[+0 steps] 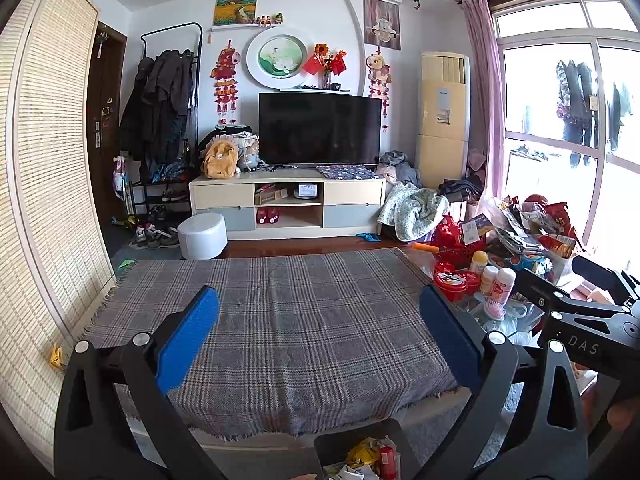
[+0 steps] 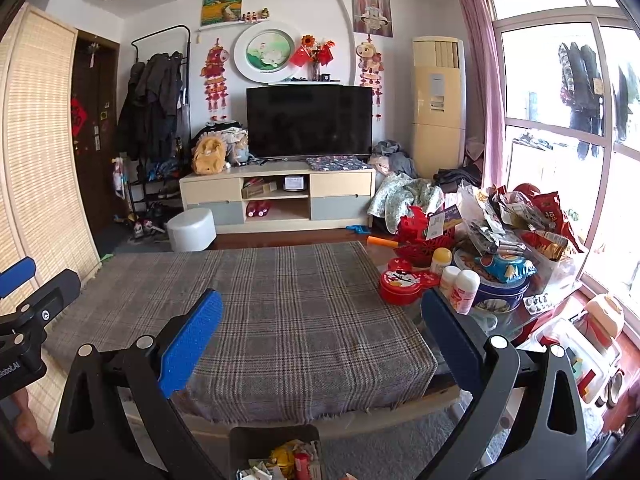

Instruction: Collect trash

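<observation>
You are holding both tools level above the near edge of the low table draped in a grey plaid fringed cloth (image 1: 280,320), and both are idle: your left gripper (image 1: 320,332) has its blue-padded fingers (image 1: 188,340) spread wide with nothing between them, and your right gripper (image 2: 322,334) is spread just as wide and equally empty. The trash itself sits below you, in the dark square bin (image 2: 240,440) on the floor just in front of the table, where crumpled yellow, white and red wrappers (image 2: 288,460) are heaped; the left wrist view shows the same bin at its bottom edge. The cloth's middle looks bare, which suggests the collecting on this surface is largely finished, though that is a judgement from how things lie. Off to your right, a glass side table (image 2: 516,320) is crowded with a red round tin with a cartoon lid (image 2: 400,284), two white bottles (image 2: 460,288), a blue biscuit tin (image 2: 500,292) and a pile of snack bags and foil packets (image 2: 520,224); whether any of these count as trash you cannot tell from here. A small yellow scrap (image 1: 56,354) lies on the floor beside the bamboo screen (image 1: 52,184) at your left, and it may be the nearest piece left. If so, the wide-open left fingers suit it.
</observation>
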The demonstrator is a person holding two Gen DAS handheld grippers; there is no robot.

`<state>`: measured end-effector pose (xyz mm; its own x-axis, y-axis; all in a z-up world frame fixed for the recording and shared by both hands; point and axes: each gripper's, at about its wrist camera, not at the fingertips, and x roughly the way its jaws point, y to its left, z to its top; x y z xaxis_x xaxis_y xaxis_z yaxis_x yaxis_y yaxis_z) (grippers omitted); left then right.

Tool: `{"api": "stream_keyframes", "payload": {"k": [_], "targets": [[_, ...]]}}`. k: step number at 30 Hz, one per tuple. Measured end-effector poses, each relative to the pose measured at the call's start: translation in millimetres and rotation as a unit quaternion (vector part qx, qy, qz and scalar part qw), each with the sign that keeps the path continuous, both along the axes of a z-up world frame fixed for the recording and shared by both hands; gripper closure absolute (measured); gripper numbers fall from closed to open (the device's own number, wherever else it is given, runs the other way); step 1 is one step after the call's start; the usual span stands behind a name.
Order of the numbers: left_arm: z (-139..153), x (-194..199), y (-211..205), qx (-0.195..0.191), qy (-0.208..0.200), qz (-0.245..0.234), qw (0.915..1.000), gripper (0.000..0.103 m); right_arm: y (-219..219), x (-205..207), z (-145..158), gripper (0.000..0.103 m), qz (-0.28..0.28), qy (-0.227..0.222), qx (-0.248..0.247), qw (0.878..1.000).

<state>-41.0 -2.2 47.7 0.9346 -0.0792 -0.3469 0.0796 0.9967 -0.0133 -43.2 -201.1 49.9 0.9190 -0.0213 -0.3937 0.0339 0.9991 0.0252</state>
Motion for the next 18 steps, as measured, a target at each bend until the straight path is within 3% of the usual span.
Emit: {"api": "stream_keyframes", "payload": {"k": [18], "targets": [[1.8, -0.1, -5.8, 0.005, -0.001, 0.005, 1.0000, 0.008, -0.5, 0.3, 0.0, 0.003, 0.000, 0.000, -0.001, 1.000]]}}
